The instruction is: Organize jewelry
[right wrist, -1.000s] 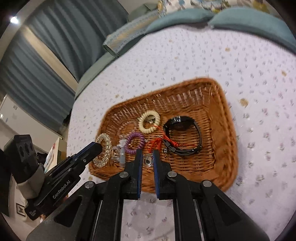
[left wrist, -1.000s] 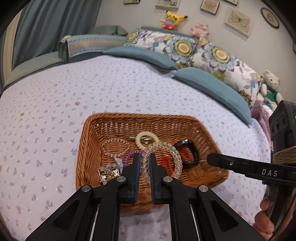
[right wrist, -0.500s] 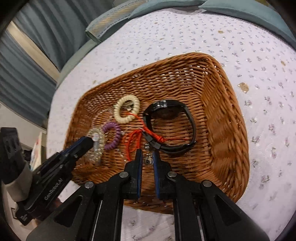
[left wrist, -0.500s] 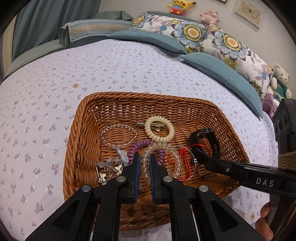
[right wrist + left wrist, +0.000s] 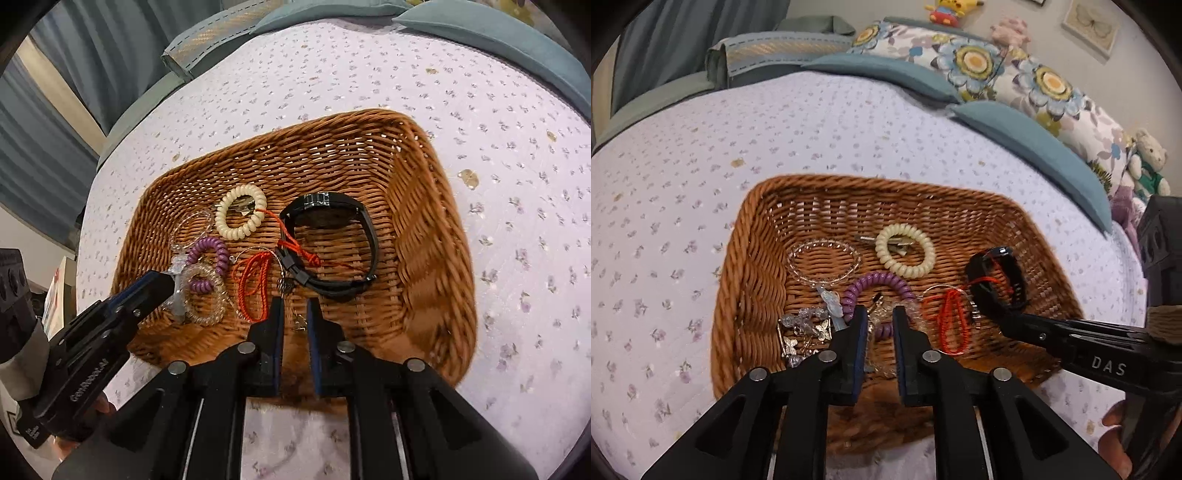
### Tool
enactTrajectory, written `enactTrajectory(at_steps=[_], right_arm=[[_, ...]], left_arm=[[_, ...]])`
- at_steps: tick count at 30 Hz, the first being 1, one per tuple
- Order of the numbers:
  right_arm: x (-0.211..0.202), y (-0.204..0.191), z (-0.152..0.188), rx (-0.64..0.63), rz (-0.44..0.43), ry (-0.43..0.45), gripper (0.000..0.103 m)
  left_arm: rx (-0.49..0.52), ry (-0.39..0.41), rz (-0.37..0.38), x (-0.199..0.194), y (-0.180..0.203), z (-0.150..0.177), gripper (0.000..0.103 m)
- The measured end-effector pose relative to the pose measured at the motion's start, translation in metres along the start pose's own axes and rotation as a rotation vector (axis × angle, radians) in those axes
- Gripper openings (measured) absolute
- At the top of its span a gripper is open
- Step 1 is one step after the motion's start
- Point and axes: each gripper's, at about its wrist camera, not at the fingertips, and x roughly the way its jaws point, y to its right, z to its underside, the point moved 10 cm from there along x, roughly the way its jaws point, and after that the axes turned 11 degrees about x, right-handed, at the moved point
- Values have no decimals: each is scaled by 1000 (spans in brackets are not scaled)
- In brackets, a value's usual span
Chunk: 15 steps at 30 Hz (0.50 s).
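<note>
A bed (image 5: 849, 122) with a flower-print cover carried a wicker basket (image 5: 424, 236), pillows and soft toys behind it. From left to right in the left wrist view the basket held a butterfly clip (image 5: 803, 332), a thin bead bracelet (image 5: 824, 263), a purple coil (image 5: 875, 284), a cream coil (image 5: 905, 251), a red cord (image 5: 947, 321) and a black watch (image 5: 997, 278).

The left gripper (image 5: 877, 323) had its jaws spread a little over a clear coil (image 5: 205, 295), which lay flat on the basket floor on top of the purple coil; whether a pad touched it could not be told. The right gripper (image 5: 295, 314) also had its jaws slightly apart, with a small charm (image 5: 301, 321) seen between them; I could not tell whether they pinched it.

The likely trouble was tangling: the red cord ran across the watch band and a wire hoop, so lifting one could drag the others. The clear coil might snag the purple one.

The watch lay on its side, its long axis running left to right in the right wrist view, face toward the far wall.
</note>
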Motion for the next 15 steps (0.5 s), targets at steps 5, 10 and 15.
enactTrajectory(at_steps=[5, 10, 15], right_arm=[[-36, -3, 8, -16, -12, 44, 40], [-95, -10, 22, -69, -14, 125, 47], [-157, -31, 39, -131, -12, 234, 78]], left_arm=[[-14, 90, -2, -43, 3, -6, 48], [16, 181, -33, -107, 20, -13, 50], [46, 285, -48, -184, 44, -19, 59]])
